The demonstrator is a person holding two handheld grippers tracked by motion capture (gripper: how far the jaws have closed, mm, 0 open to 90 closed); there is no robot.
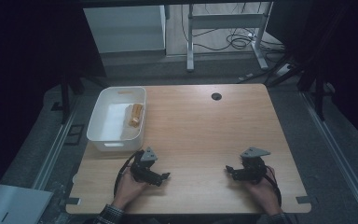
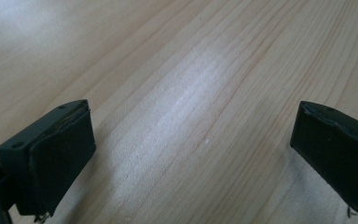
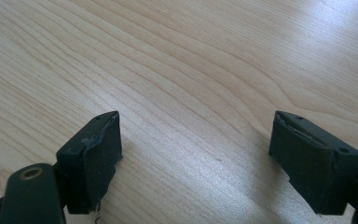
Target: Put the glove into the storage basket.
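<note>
Left gripper (image 1: 164, 177) held low at the near-left part of the wooden table (image 1: 205, 135), jaws pointing inward toward the table's middle. In the left gripper view its jaws stand wide apart with bare wood grain between them; nothing held. Left hand (image 1: 129, 184) wraps the body from behind, checked sleeve cuff at the near edge.

Right gripper (image 1: 228, 169) at the near-right part, jaws pointing inward toward the left gripper, the two well apart. Right gripper view: jaws spread wide, bare table between, empty. Right hand (image 1: 262, 186) grips from behind. Grey three-cornered plate on top of each.

White tub (image 1: 103, 135) sits at the table's far-left corner, just beyond the left gripper. Yellow-brown object (image 1: 135, 115) lies inside it against the right wall; too small to identify.

Dark round grommet (image 1: 216, 96) in the table near the far edge.
</note>
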